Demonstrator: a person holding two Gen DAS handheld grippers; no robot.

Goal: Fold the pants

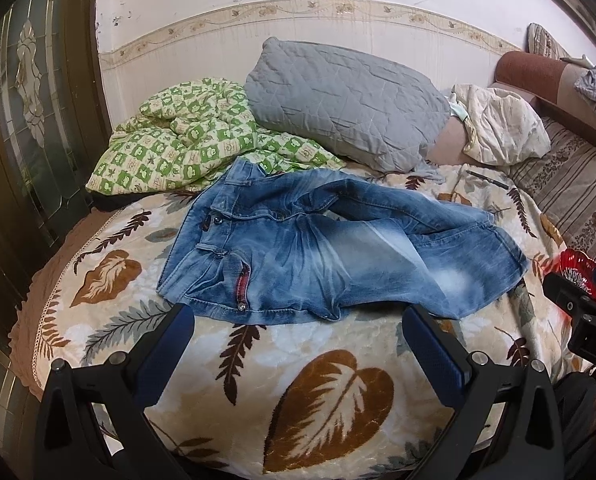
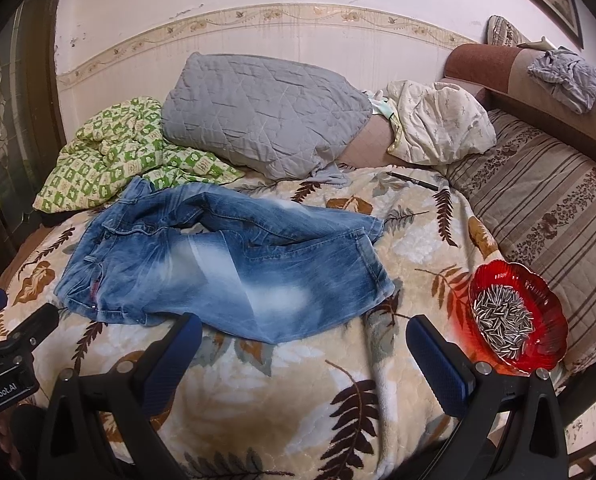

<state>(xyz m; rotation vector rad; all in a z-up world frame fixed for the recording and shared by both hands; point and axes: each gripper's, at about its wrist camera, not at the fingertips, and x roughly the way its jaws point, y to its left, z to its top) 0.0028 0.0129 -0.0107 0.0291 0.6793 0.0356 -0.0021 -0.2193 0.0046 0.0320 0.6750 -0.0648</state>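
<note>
Faded blue jeans (image 1: 317, 248) lie spread and rumpled on a leaf-patterned blanket (image 1: 325, 392), waistband to the left, legs running right. My left gripper (image 1: 298, 320) hovers open just in front of the near hem of the waist area, nothing between its blue pads. In the right wrist view the same jeans (image 2: 226, 264) lie ahead and left, and my right gripper (image 2: 303, 332) stands open near the lower edge of the front leg. Each gripper shows at the edge of the other's view: the right gripper (image 1: 577, 308), the left gripper (image 2: 14, 344).
A red glass dish of sunflower seeds (image 2: 517, 316) sits on the blanket (image 2: 282, 400) close to my right finger. Behind the jeans lie a green checked quilt (image 1: 186, 136), a grey quilted pillow (image 1: 345, 100), a cream pillow (image 2: 437, 124) and a dark pen (image 2: 413, 181). A striped cushion (image 2: 545, 208) flanks the right.
</note>
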